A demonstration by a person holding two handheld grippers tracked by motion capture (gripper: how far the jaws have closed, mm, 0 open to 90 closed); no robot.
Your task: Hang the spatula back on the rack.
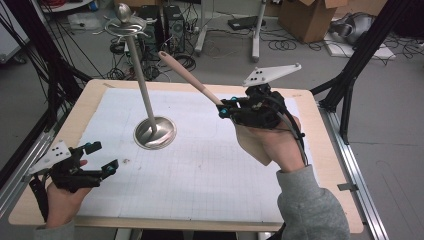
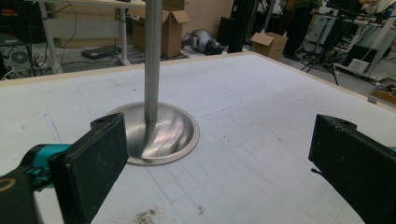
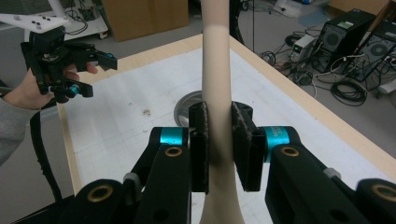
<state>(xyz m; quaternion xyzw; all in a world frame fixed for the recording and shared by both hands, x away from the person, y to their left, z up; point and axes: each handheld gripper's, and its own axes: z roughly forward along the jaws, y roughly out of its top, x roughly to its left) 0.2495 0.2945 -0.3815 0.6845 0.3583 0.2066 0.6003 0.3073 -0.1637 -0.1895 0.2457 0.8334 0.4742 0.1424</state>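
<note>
White gridded mat, rack [image 1: 150, 95] standing mid-table. Right gripper [image 1: 226, 111] clamps a spatula [image 1: 187, 76] by its handle, held aloft beside the pole. Left gripper [image 1: 95, 160] waits open, empty (near the base). Best now: steady tilt, aim the handle tip at the top ring.

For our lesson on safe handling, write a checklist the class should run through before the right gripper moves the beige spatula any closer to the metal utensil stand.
1. Right gripper shut on the beige spatula handle: ok, both pads press it in the right gripper view.
2. Spatula lifted off the table: ok, blade hangs below the hand.
3. Metal utensil stand upright, base flat on the mat: ok.
4. Free hook on the stand's top ring: cannot tell; a spoon-like piece already sits there.
5. Hanging hole in the spatula handle: cannot tell.
6. Left gripper out of the way: ok, open, empty, apart from the stand's base.
</note>
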